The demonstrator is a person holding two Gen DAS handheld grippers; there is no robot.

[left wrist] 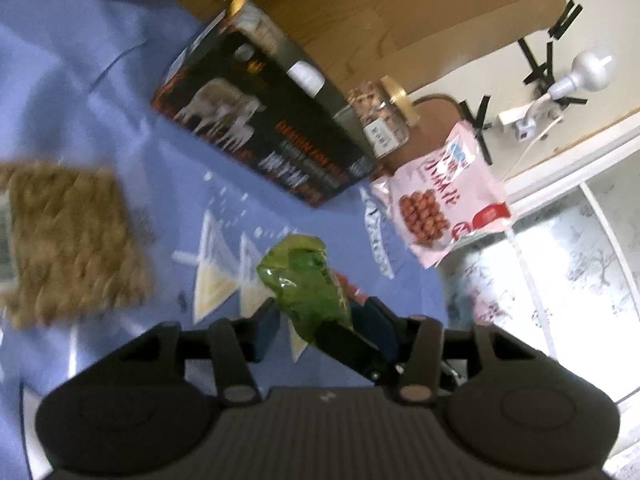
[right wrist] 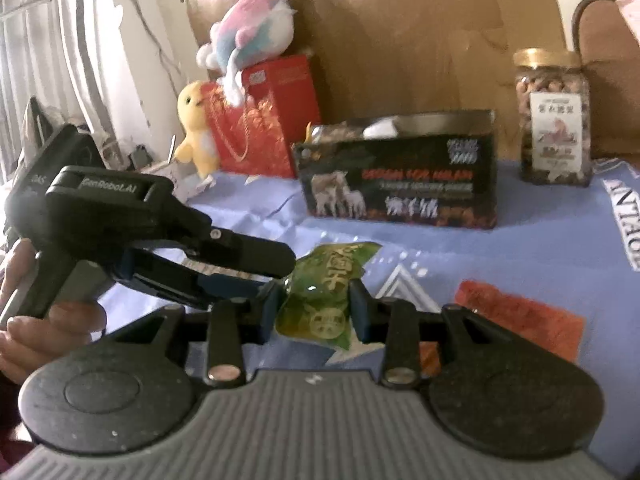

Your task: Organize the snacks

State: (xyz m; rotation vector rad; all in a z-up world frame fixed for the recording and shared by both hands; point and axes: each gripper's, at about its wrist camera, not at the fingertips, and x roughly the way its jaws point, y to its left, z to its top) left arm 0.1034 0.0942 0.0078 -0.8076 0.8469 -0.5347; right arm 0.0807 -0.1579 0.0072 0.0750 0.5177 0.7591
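Both grippers clamped on green snack packet (right wrist: pixel 320 300), right fingers (right wrist: pixel 362 312) across its width, left gripper (right wrist: pixel 280 268) from its side.

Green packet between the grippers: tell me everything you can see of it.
The green packet is a small pouch of glossy, crinkled, translucent plastic with gold lettering and a round gold emblem. It is tilted, its top corner pointing away. The right gripper clamps it across the middle, a pad on each side. The left gripper reaches its edge; whether that one still pinches it is unclear.
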